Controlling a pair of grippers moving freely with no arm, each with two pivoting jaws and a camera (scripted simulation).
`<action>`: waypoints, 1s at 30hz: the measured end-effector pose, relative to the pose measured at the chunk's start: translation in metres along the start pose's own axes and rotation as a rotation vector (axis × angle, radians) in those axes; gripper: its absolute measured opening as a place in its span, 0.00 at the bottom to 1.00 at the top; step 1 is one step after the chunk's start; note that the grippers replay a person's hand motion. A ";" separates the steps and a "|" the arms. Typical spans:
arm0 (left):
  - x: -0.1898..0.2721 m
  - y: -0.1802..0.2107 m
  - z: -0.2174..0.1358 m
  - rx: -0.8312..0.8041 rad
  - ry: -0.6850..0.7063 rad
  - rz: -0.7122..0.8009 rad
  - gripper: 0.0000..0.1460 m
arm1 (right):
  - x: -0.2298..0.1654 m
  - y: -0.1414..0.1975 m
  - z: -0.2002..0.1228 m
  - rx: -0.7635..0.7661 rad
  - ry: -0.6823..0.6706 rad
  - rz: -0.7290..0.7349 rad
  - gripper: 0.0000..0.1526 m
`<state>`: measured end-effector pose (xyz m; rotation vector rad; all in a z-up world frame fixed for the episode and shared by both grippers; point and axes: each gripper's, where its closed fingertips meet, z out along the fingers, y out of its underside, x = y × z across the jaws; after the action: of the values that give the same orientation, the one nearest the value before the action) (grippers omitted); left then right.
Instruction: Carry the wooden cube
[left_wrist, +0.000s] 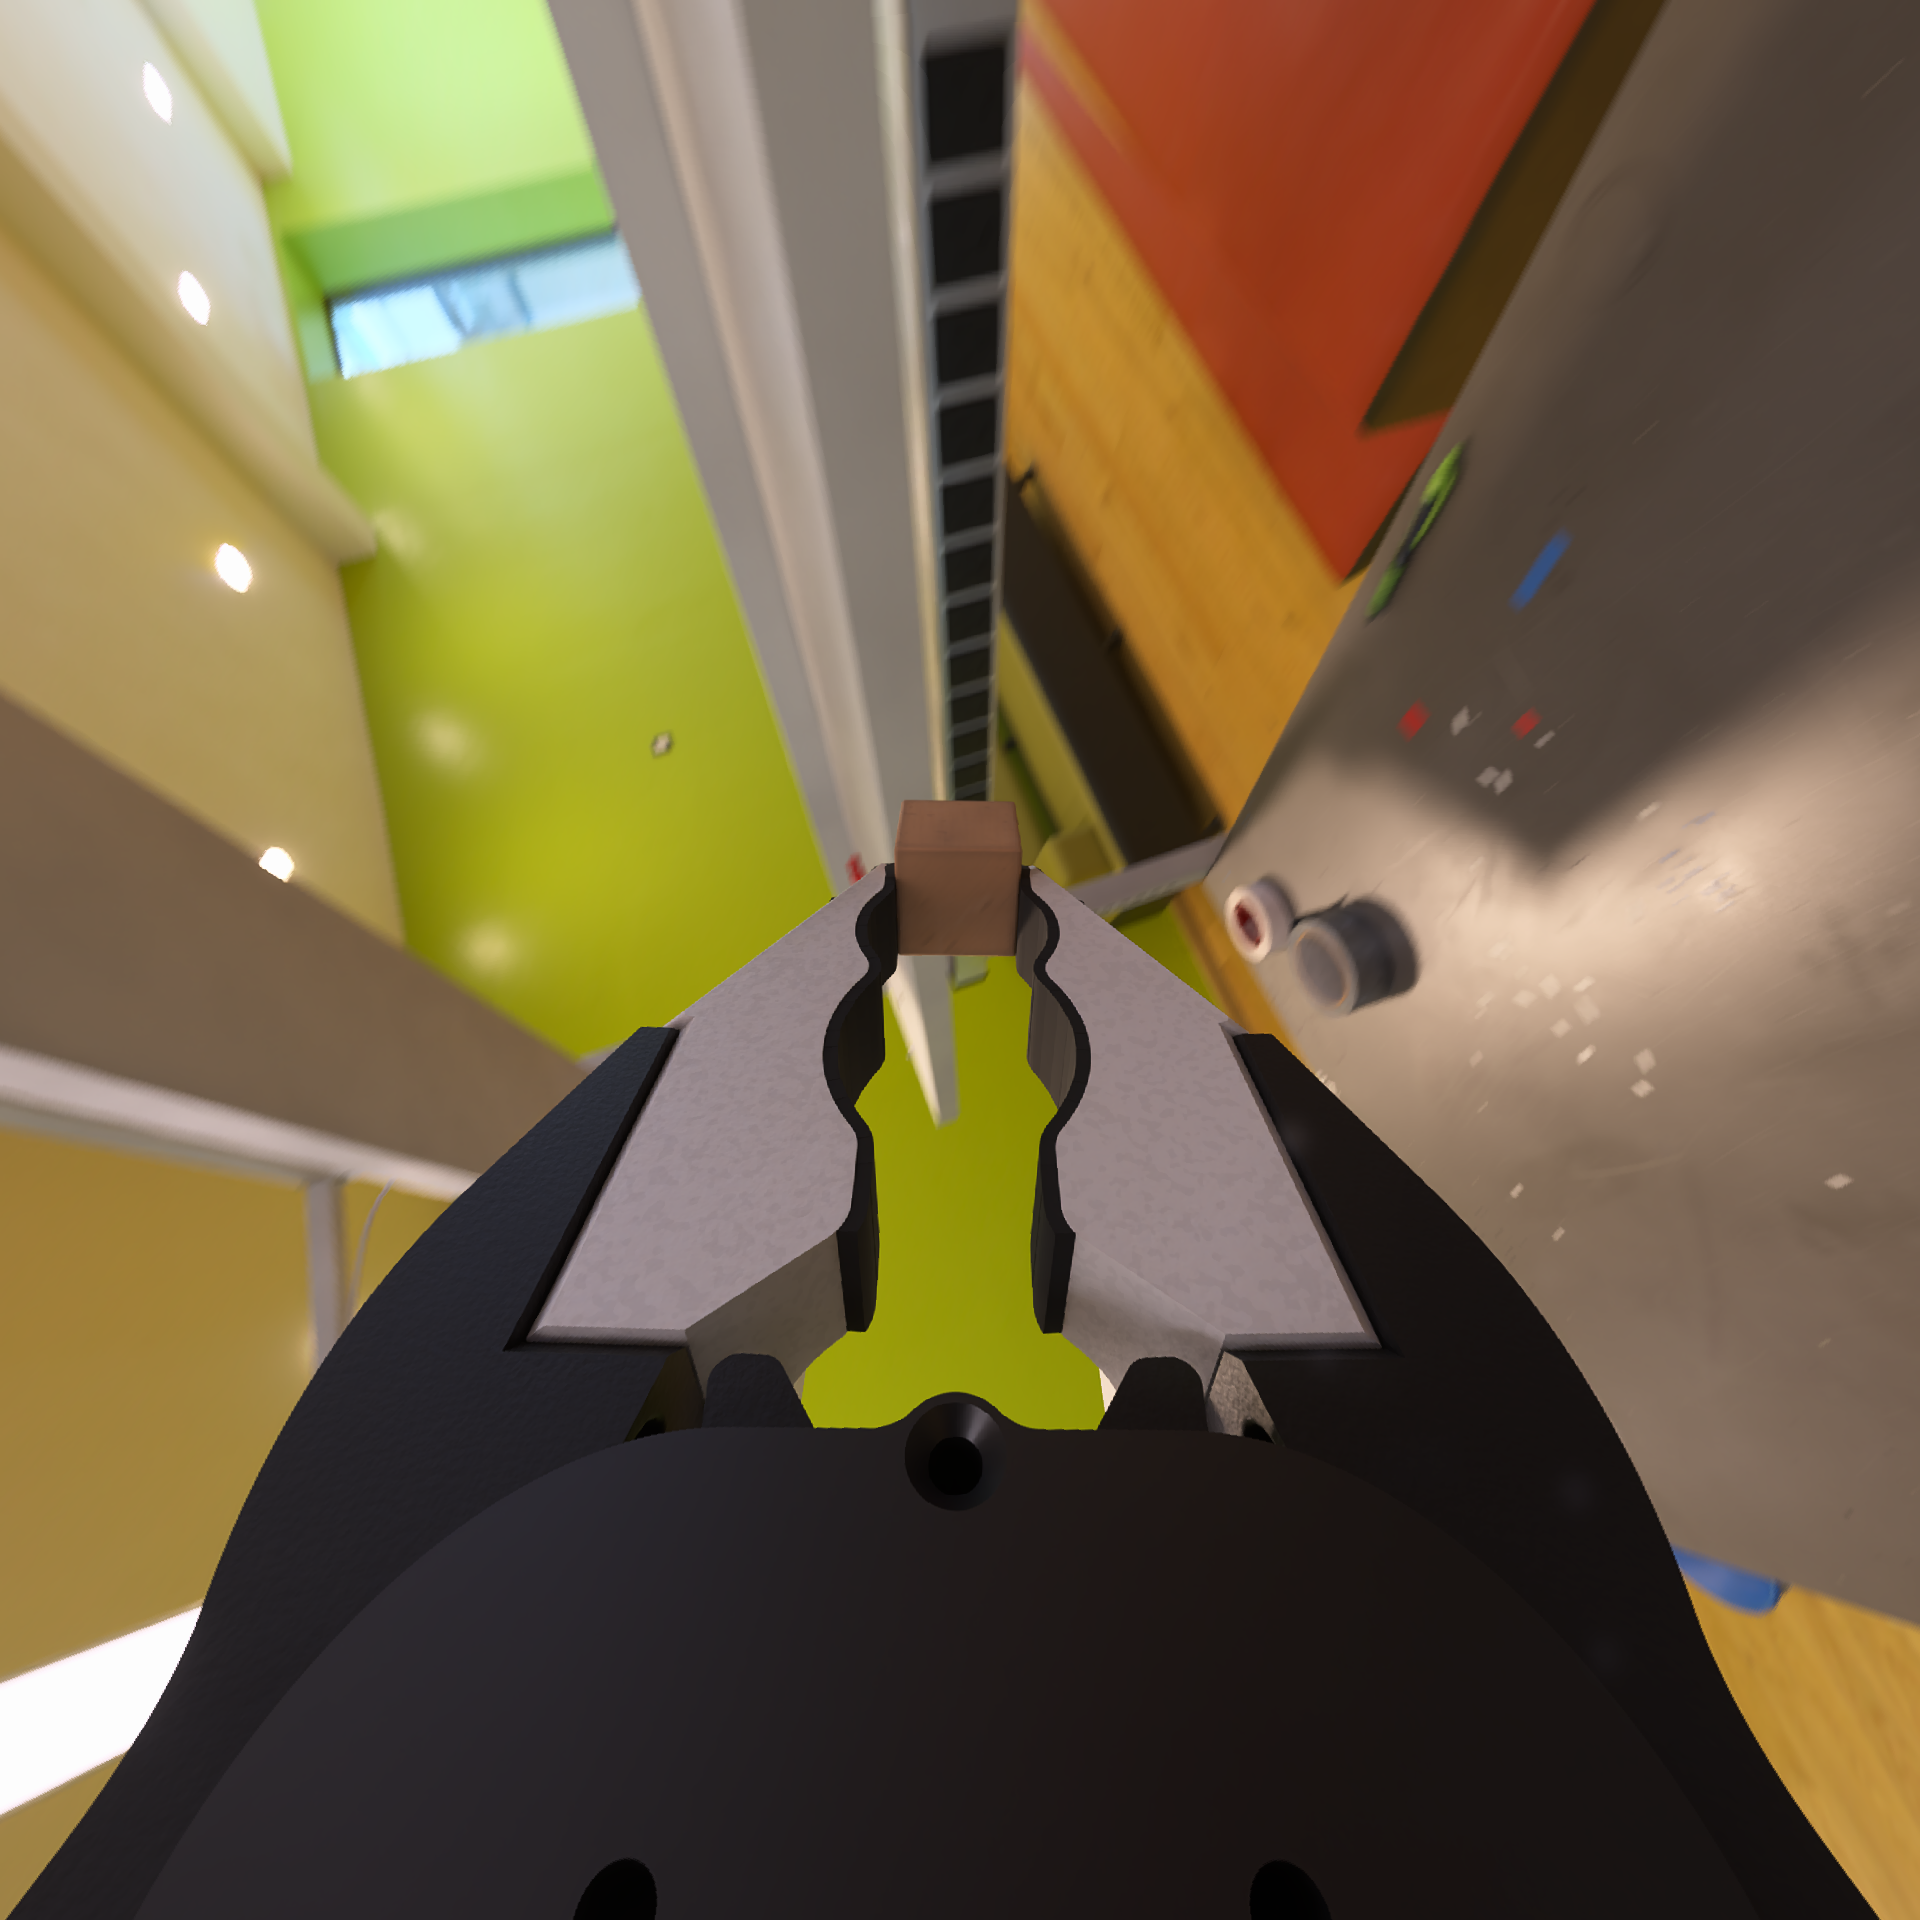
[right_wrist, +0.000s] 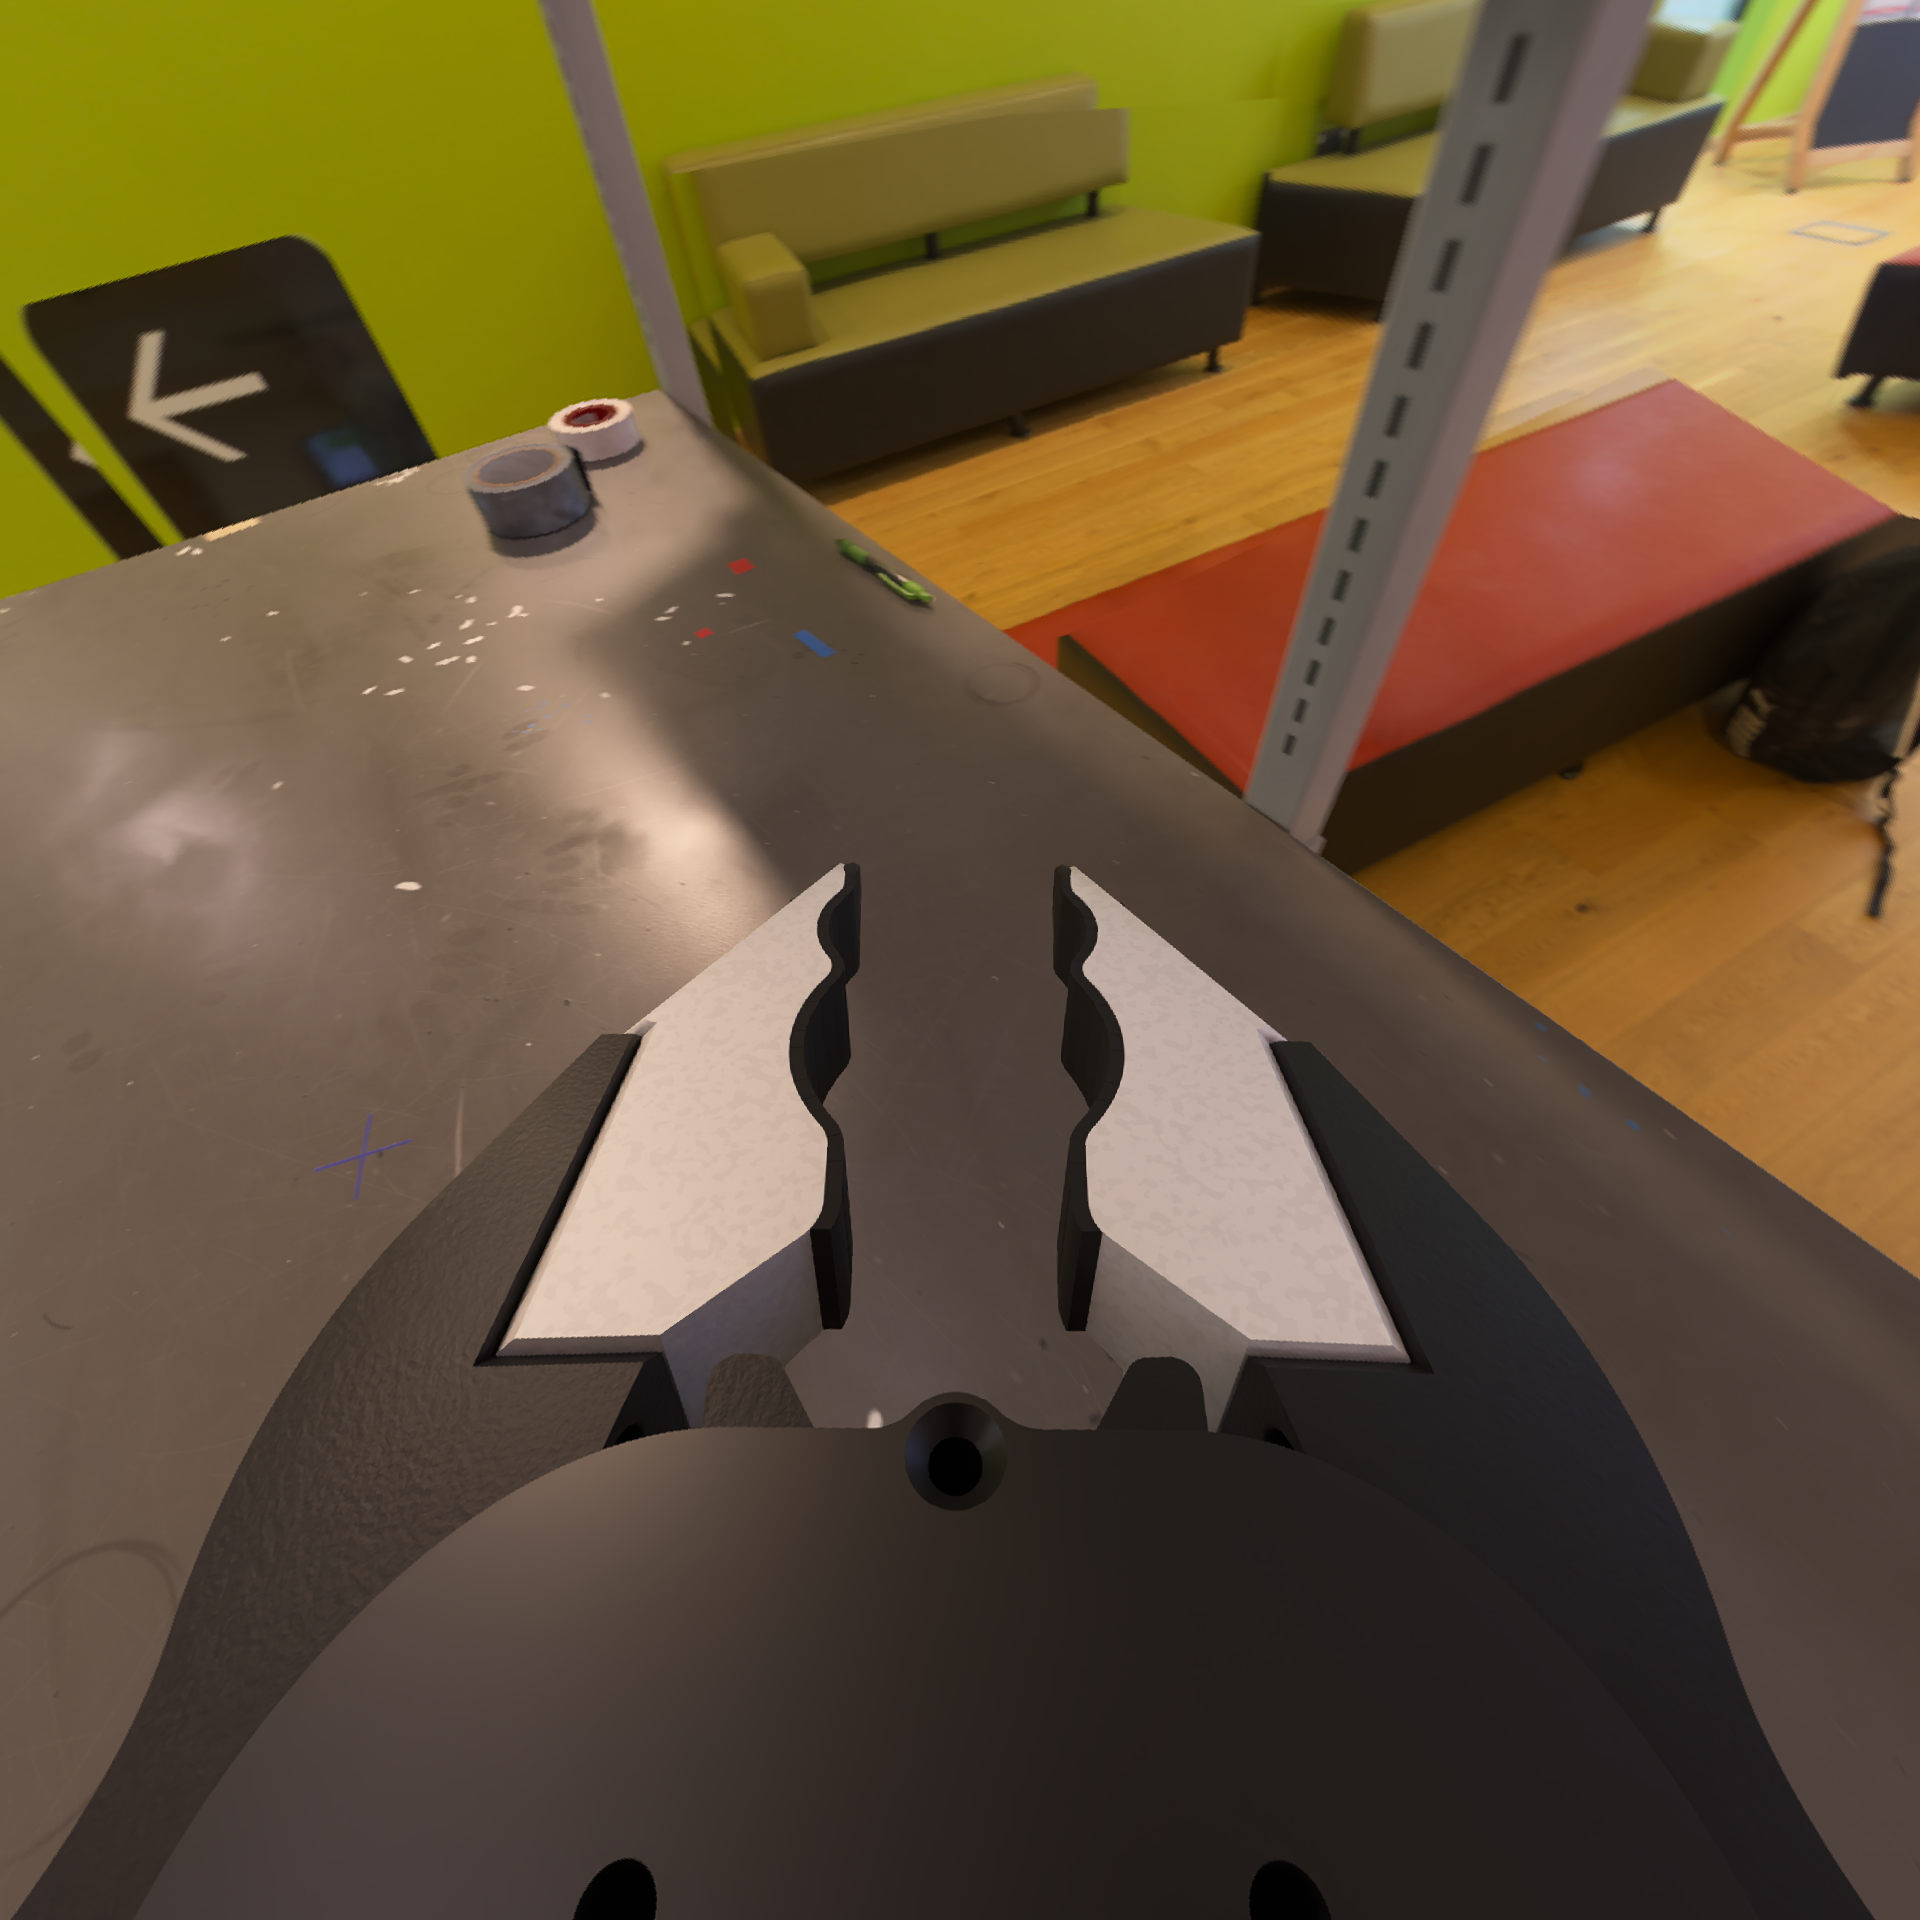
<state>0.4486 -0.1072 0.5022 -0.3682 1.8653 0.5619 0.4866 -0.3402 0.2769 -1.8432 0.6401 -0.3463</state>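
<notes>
Pinching wooden cube (left_wrist: 956, 878) at the very tips, left gripper (left_wrist: 956, 914) clamped; move slow, no jerks. Right gripper (right_wrist: 956, 883) apart, empty.

Open dark tabletop (right_wrist: 312, 831) ahead from ten to twelve o'clock; tape rolls (right_wrist: 530, 488) far off at eleven; slotted metal post (right_wrist: 1382, 436) blocking at one.
</notes>
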 end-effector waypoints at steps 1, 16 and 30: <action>0.010 -0.013 -0.002 0.050 0.025 -0.004 0.15 | 0.008 0.002 -0.009 0.003 0.022 0.009 0.25; 0.243 -0.100 0.039 0.404 0.243 0.064 0.15 | 0.157 0.200 -0.089 -0.410 0.260 0.620 0.33; 0.364 -0.118 0.078 0.543 0.497 -0.194 0.15 | 0.190 0.251 -0.086 -0.645 0.493 0.735 0.04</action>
<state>0.4412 -0.1584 0.1147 -0.3350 2.3267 -0.1991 0.5303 -0.5802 0.0610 -1.9495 1.8723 -0.0911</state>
